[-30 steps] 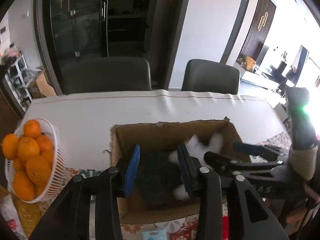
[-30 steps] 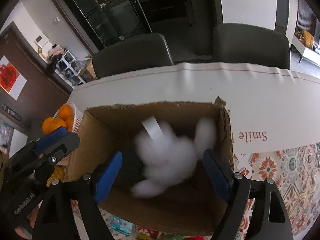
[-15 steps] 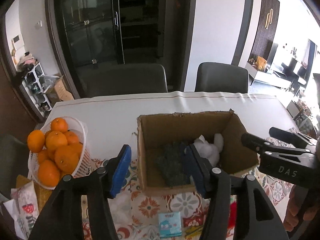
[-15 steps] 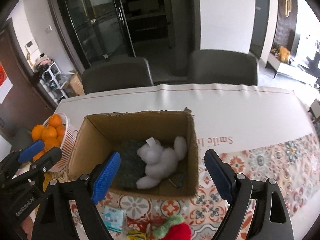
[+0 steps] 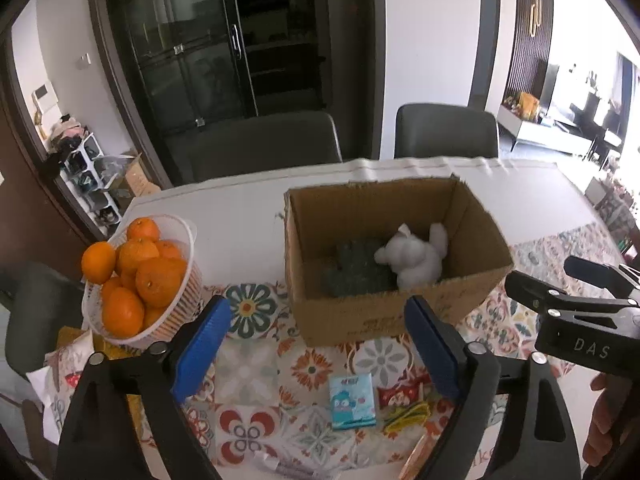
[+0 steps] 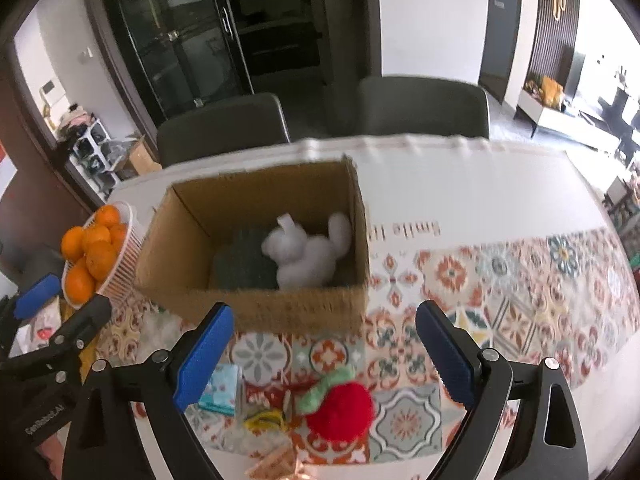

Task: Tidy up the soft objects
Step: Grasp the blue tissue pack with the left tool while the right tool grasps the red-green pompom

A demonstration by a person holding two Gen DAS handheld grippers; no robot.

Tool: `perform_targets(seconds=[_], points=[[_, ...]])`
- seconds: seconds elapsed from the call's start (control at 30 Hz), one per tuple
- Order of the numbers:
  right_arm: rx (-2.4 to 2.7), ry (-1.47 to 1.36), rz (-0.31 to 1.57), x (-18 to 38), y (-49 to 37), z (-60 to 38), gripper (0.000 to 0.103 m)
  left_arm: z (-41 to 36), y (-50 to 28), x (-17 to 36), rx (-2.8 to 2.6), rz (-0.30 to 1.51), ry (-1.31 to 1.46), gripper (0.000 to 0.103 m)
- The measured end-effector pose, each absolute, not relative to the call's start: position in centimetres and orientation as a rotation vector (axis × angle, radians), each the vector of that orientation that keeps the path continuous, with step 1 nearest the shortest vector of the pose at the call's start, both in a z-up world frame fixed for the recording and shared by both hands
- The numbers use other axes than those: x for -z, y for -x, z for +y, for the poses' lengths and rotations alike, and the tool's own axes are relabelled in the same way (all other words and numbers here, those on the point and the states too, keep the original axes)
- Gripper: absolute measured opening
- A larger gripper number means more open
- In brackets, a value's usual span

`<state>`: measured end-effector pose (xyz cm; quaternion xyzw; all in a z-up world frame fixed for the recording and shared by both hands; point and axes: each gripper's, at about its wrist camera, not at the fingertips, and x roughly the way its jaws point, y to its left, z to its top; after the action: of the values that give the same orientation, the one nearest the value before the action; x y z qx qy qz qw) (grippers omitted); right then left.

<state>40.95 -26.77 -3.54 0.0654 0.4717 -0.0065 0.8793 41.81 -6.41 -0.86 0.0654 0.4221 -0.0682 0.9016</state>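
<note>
An open cardboard box (image 5: 352, 320) (image 6: 256, 308) stands on the patterned tablecloth. Inside it lie a white plush toy (image 5: 416, 260) (image 6: 304, 256) and a dark green fuzzy item (image 5: 356, 270) (image 6: 244, 264). My left gripper (image 5: 316, 348) hangs in front of the box, its jaws still opening and nothing between them. My right gripper (image 6: 324, 352) is likewise in front of the box, jaws opening and empty. Just below it on the cloth sits a red knitted strawberry with a green top (image 6: 340, 408).
A white basket of oranges (image 5: 140, 280) (image 6: 96, 256) stands left of the box. A small blue tissue pack (image 5: 352, 402) (image 6: 220, 390), red wrappers (image 5: 400, 394) and yellow bands (image 5: 408, 414) lie near the front edge. Two dark chairs (image 5: 260, 144) stand behind the table.
Both grippers pulled back out of the box toward the near edge and rose. The left jaws let go of the dark green item and widened; the white plush settled in the box.
</note>
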Motion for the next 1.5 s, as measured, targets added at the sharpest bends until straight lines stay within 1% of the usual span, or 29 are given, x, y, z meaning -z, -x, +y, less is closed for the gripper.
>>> perform_targets(seconds=[0.37,0.6,1.23,1.4,1.47,1.5], points=[[0.050,-0.138,1.072,7.6,-38.9,-26.9,0.093,-6.5,-40.2,4.7,0.135,0.991,-0.171,0.092],[0.065,-0.147,1.145,10.5,-38.7,-27.1,0.093,-6.8,-39.8,8.1,0.146,1.085,-0.172,0.092],[0.084,-0.178,1.351,16.9,-39.5,-27.7,0.093,-7.5,-41.2,15.8,0.172,1.322,-0.129,0.091],[0.096,-0.171,1.392,18.4,-39.7,-27.6,0.093,-7.7,-41.8,17.6,0.162,1.367,-0.130,0.086],[0.100,-0.164,1.408,18.9,-39.9,-27.5,0.093,-7.8,-42.1,18.3,0.155,1.383,-0.131,0.081],[0.102,-0.161,1.414,19.1,-40.0,-27.5,0.093,-7.8,-42.3,18.6,0.154,1.391,-0.128,0.080]])
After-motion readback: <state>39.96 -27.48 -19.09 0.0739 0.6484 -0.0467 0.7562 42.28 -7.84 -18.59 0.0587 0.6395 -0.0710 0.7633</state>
